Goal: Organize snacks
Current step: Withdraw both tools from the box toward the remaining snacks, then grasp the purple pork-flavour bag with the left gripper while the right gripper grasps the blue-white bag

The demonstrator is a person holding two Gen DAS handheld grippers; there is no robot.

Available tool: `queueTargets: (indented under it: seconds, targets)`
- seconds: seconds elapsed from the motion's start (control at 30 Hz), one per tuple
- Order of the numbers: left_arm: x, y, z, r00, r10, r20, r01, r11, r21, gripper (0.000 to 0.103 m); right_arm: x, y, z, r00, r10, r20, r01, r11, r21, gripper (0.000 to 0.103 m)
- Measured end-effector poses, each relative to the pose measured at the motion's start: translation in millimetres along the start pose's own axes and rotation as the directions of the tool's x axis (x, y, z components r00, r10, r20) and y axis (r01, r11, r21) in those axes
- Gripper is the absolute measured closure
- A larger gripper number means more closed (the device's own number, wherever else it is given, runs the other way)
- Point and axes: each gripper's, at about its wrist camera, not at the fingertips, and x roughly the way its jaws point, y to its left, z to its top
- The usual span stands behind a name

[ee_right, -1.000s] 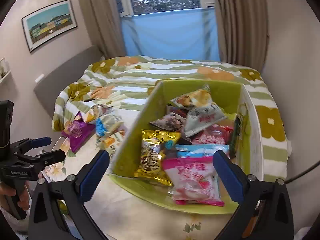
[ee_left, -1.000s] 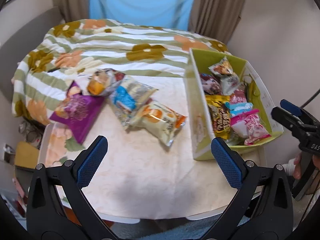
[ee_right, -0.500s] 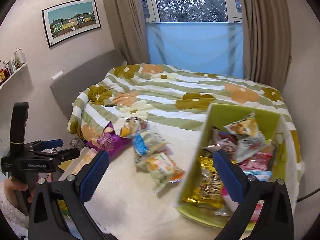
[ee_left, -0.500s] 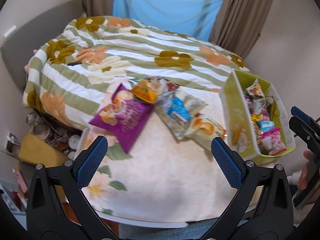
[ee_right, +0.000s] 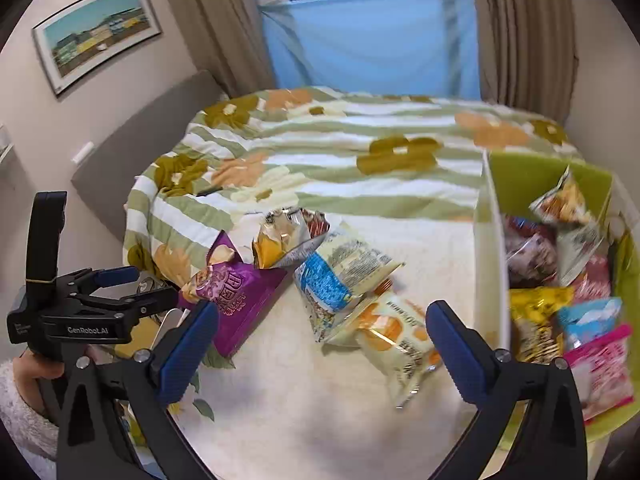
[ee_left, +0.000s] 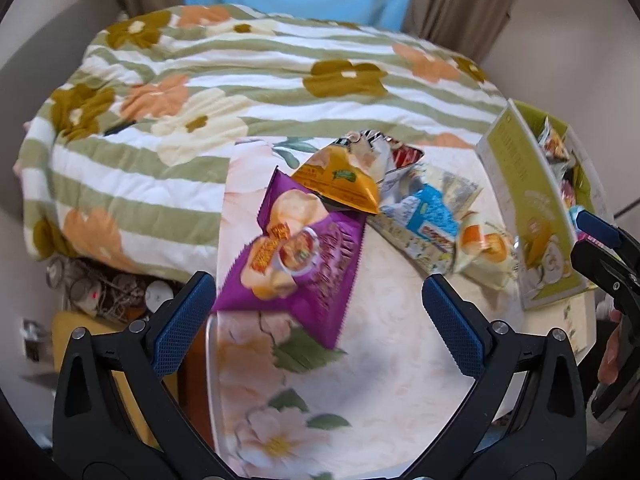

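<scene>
The left gripper and right gripper both have fingers spread wide, holding nothing. Four snack bags lie on the tabletop, the purple bag nearest left. More sit in the green box.

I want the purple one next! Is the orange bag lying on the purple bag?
Touching. In the left wrist view the orange bag's lower corner overlaps the purple bag's top edge with no gap between them.

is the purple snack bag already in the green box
No, the purple bag lies on the table, well left of the green box.
</scene>
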Motion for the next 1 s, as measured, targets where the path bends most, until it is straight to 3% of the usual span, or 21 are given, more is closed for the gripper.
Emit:
queueTargets:
  seconds: [0.27,0.47,0.7,1.0]
  targets:
    - [67,17,16,0.992,-0.046,-0.119,0.059,0.992,0.108,0.001,51,0,7,0.994,-0.092,-0.052,0.096,0.992,0.076,0.0]
    - [102,21,18,0.981,-0.09,-0.174,0.114,0.984,0.139,0.001,91,-4,13,0.988,-0.126,-0.091,0.137,0.984,0.116,0.0]
    - [127,21,20,0.958,-0.159,-0.236,0.194,0.972,0.132,0.025,128,-7,22,0.98,-0.15,-0.134,0.167,0.978,0.128,0.0]
    - [131,30,21,0.947,-0.202,-0.249,0.234,0.966,0.11,0.031,154,-8,32,0.972,-0.17,-0.163,0.192,0.973,0.128,0.0]
